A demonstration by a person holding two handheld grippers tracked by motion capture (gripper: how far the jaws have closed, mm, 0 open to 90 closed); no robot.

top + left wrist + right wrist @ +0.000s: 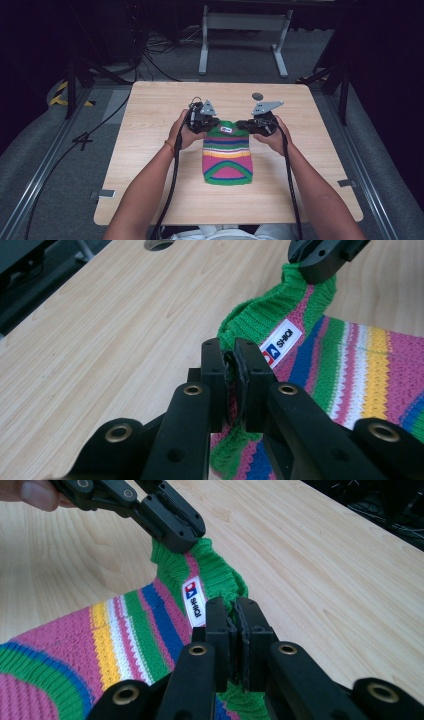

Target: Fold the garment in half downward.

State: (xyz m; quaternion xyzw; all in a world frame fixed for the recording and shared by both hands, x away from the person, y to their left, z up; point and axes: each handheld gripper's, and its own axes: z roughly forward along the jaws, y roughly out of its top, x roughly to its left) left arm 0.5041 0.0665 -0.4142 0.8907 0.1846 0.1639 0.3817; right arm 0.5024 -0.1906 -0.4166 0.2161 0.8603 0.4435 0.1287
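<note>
Item: striped knitted piece, bands of green, pink, blue, yellow and white, with a green ribbed cuff at the far end and a small white label sewn just inside that cuff. It lies flat on the wooden table, its body stretching back from both sets of jaws toward the person. Left gripper: jaws closed together on the cuff's edge, knit pinched between the pads, with the label just to the side of the jaw tips. Right gripper: jaws likewise clamped on the cuff, at the opposite side of the opening; the label sits immediately beside its near jaw. Between the two grips the green rim arches up slightly off the table. Each gripper appears in the other's view, just beyond the cuff. Also noted: a round hole in the tabletop, beyond both grippers. Hazards, as judged: each bite takes only a narrow margin of rib, so pulling the jaws apart could let the knit slide out of one pair; uneven lifting could twist the piece; hard spreading could overstretch the cuff or strain the label stitching.
</note>
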